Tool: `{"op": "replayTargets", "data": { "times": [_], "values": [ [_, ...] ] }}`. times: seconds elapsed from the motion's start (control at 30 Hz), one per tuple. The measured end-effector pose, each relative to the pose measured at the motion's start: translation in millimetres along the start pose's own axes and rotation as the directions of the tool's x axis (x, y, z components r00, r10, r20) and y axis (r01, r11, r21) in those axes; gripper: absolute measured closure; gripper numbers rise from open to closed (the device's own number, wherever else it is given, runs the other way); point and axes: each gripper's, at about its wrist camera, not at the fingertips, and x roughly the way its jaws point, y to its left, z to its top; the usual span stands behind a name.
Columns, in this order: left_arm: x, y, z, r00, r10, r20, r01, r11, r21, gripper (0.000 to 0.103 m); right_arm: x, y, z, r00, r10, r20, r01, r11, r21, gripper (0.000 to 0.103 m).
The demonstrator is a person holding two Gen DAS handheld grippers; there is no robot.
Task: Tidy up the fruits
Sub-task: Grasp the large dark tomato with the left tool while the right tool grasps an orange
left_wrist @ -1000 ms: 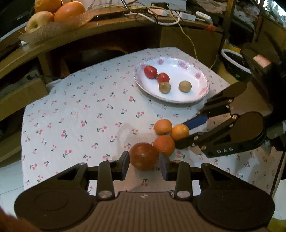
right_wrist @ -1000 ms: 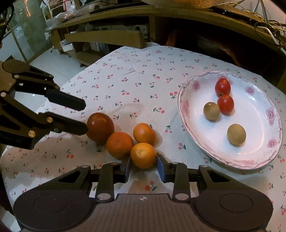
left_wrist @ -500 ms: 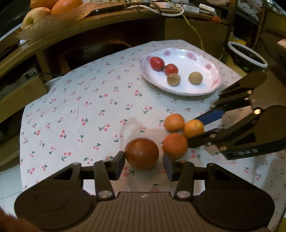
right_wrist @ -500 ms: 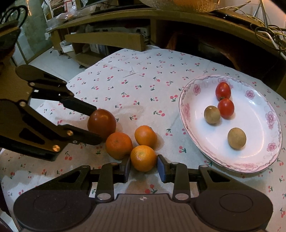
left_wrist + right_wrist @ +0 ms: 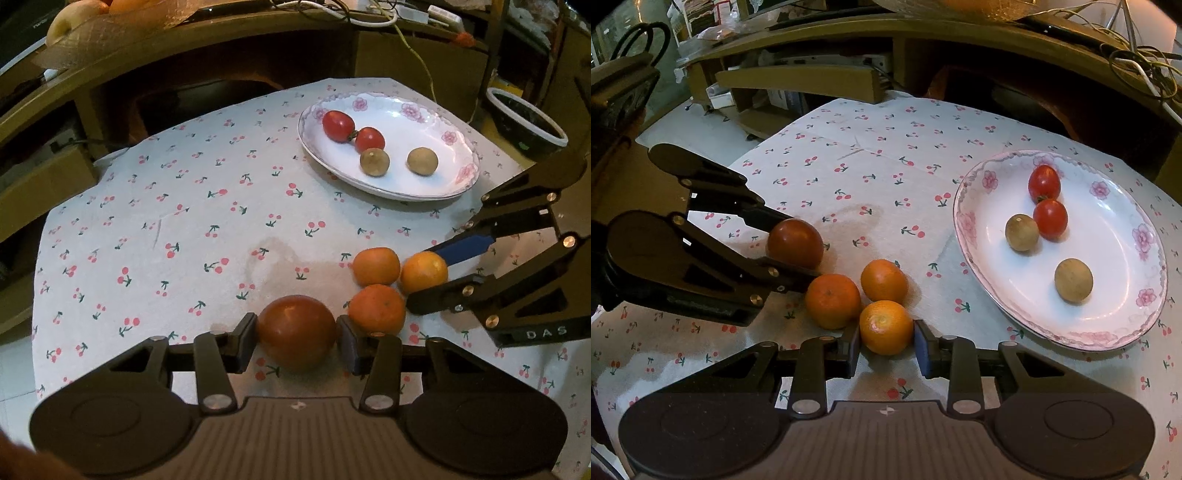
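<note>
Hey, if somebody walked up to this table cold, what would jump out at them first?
Probably the two grippers working side by side: the left gripper straddles a large dark red tomato, the right gripper an orange. Beyond them, a flowered white plate holds small fruits.

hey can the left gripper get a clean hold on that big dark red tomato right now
Probably yes. The left gripper already straddles the big tomato, pads at its sides. The nearest orange sits just beside the right-hand finger, so it might get nudged.
</note>
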Motion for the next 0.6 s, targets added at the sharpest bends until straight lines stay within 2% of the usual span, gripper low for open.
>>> {"op": "replayTargets", "data": {
  "times": [0.23, 0.4, 0.6],
  "values": [
    [-9.1, -4.2, -7.1, 0.999, 0.025, -0.034, -0.024, 0.999, 0.027, 0.056, -2.3, -4.0, -1.9, 1.0, -0.025, -0.011, 0.026, 1.0, 0.013, 0.071],
    [-17.0, -1.3, -9.3, 0.999, -0.013, -0.033, 0.013, 1.0, 0.006, 0.056, -4.1, -3.9, -3.3, 1.0, -0.026, -0.018, 0.026, 1.0, 0.009, 0.071],
    [-15.2, -8.0, -13.4, 0.999, -0.001, -0.042, 0.003, 0.999, 0.049, 0.055, -3.9, -1.5, -4.7, 0.999, -0.032, -0.016, 0.032, 0.999, -0.014, 0.07]
  ]
}}
